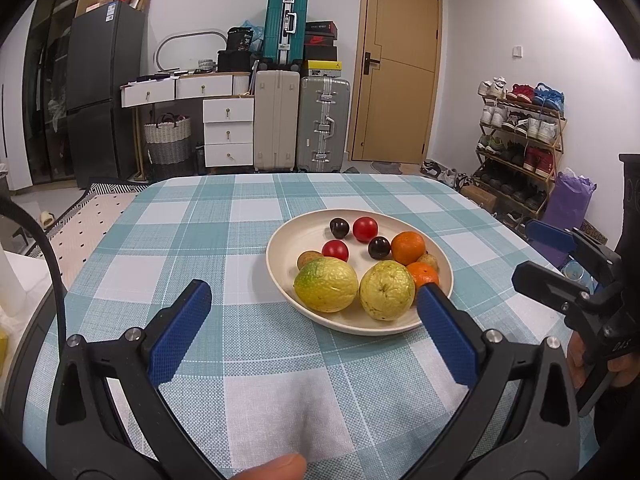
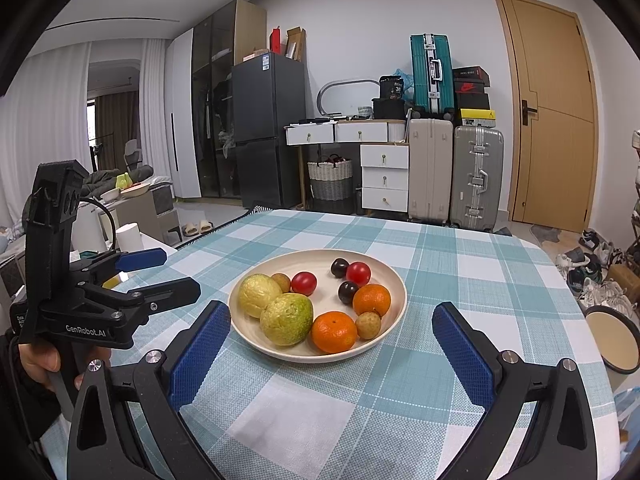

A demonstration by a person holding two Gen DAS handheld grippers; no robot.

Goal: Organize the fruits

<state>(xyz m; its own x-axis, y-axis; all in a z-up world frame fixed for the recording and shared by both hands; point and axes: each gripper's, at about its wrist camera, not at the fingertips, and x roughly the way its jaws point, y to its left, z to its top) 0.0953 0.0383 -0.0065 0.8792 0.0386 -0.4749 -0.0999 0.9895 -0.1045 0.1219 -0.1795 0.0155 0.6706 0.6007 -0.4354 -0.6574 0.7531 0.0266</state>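
Observation:
A cream plate [image 1: 280,236] [image 2: 396,280] on the checked tablecloth holds two large yellow-green fruits [image 1: 326,285] [image 2: 286,319], two oranges [image 1: 408,247] [image 2: 334,331], two red tomatoes [image 1: 365,229] [image 2: 304,283], two dark plums [image 1: 339,227] [image 2: 339,267] and small brown fruits [image 1: 309,259] [image 2: 368,325]. My left gripper [image 1: 316,296] is open and empty, just before the plate's near left rim. My right gripper [image 2: 332,316] is open and empty, its fingers either side of the plate's near rim.
The table's far edge [image 1: 280,176] faces suitcases [image 1: 324,124], white drawers [image 1: 228,132] and a door [image 1: 396,60]. A shoe rack [image 1: 516,140] stands to the right. A cream bucket [image 2: 614,338] sits off the table's right edge. A fridge [image 2: 266,128] stands at the back.

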